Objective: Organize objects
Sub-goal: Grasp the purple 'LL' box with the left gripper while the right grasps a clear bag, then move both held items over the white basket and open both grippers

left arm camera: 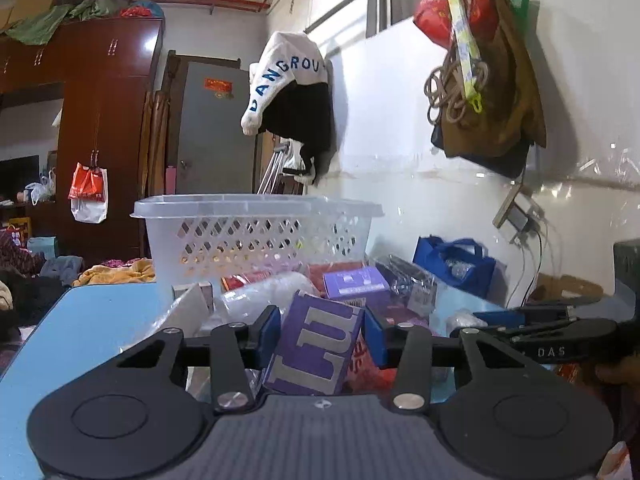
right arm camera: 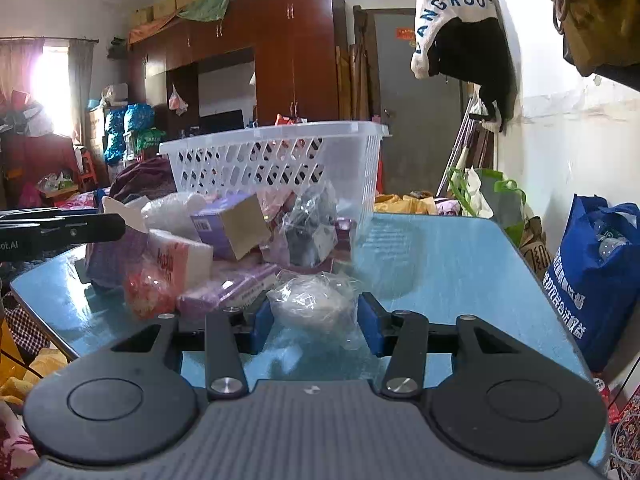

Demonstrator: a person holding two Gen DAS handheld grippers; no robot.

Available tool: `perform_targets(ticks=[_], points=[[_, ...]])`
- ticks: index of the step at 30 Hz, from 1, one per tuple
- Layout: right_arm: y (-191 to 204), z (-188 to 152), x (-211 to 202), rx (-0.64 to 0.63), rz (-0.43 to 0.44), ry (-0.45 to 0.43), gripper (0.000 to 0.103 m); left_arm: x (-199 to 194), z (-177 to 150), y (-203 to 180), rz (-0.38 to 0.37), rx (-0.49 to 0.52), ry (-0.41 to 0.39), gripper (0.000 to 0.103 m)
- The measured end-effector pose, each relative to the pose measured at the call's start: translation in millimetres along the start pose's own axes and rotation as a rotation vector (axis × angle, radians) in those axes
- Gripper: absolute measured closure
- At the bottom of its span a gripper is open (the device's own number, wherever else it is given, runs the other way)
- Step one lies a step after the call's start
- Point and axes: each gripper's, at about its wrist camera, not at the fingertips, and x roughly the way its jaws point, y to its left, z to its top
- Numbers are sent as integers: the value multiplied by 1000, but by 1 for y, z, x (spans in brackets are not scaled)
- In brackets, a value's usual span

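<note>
Left gripper (left arm camera: 322, 338) jaws pinch the purple box (left arm camera: 316, 354); right gripper (right arm camera: 316, 326) jaws pinch the clear bag (right arm camera: 316, 306); basket (left arm camera: 256, 236) stands directly beyond, upper centre.

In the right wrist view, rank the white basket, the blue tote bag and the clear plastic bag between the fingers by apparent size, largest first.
1. white basket
2. blue tote bag, cut off at the picture's edge
3. clear plastic bag, which sits nearest the camera, so it really is the smallest.
</note>
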Motion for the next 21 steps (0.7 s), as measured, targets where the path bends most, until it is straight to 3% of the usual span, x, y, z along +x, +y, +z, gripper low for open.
perform_targets(ticks=[9,21], points=[[2,3,1,0,3,-2,54,-1,2,10,-1,-34,-4,58],[-1,34,-15,5,10,-85,54,8,32,21,-92,-134,-29,58]])
